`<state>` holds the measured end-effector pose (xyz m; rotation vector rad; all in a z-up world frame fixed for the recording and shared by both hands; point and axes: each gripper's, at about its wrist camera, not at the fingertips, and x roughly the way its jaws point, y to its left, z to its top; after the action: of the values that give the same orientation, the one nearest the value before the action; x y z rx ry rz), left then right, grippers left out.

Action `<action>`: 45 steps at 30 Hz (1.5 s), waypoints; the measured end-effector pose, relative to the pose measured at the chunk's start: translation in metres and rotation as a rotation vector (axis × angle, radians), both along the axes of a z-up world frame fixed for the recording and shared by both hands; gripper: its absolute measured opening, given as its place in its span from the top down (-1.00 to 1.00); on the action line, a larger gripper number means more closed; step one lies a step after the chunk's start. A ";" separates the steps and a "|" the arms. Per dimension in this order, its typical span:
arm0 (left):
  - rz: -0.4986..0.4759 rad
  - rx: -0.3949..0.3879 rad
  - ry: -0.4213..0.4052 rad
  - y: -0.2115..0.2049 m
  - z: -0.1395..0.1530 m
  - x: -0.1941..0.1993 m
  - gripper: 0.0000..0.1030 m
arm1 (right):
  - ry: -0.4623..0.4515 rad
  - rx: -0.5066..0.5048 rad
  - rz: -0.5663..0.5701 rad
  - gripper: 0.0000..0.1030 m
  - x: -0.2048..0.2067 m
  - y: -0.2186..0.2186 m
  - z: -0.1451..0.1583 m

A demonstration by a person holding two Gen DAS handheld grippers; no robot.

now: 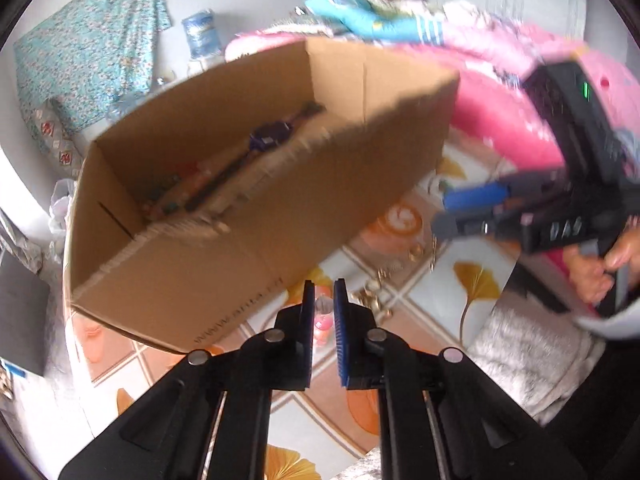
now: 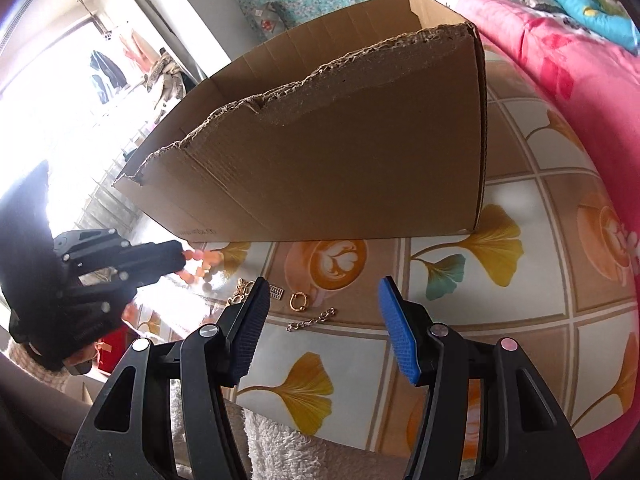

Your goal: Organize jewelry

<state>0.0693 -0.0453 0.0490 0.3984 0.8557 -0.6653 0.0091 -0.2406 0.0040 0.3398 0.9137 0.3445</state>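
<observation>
An open cardboard box stands on the patterned table cover; a purple watch-like piece and other blurred items lie inside. My left gripper hovers by the box's near wall, jaws almost together on a pink bead bracelet. My right gripper stands open and holds nothing, just above loose gold pieces: a ring, a short chain, a small bar and a butterfly charm. These pieces are blurred in the left wrist view.
Pink bedding with a blue pillow borders the table behind the box. A fluffy white cloth lies at the near table edge. A person's hand holds the right gripper's handle. Bright window at left in the right wrist view.
</observation>
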 end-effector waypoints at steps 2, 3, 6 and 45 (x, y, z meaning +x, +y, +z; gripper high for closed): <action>0.054 -0.074 0.009 0.015 0.015 0.006 0.83 | 0.001 0.003 -0.004 -0.04 -0.002 0.000 0.000; 0.076 -0.110 0.018 0.021 0.020 0.008 0.83 | 0.001 0.003 -0.005 -0.04 -0.003 0.000 0.000; 0.160 -0.220 0.043 0.045 0.033 0.012 0.83 | 0.003 0.003 -0.007 -0.04 -0.004 0.000 0.000; 0.385 -0.229 0.158 0.079 -0.030 -0.001 0.42 | -0.034 -0.218 0.027 0.23 -0.010 0.045 -0.001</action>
<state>0.0680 0.0335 0.0187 -0.0292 0.9614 -0.4324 -0.0012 -0.1953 0.0026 0.1211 0.9135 0.2722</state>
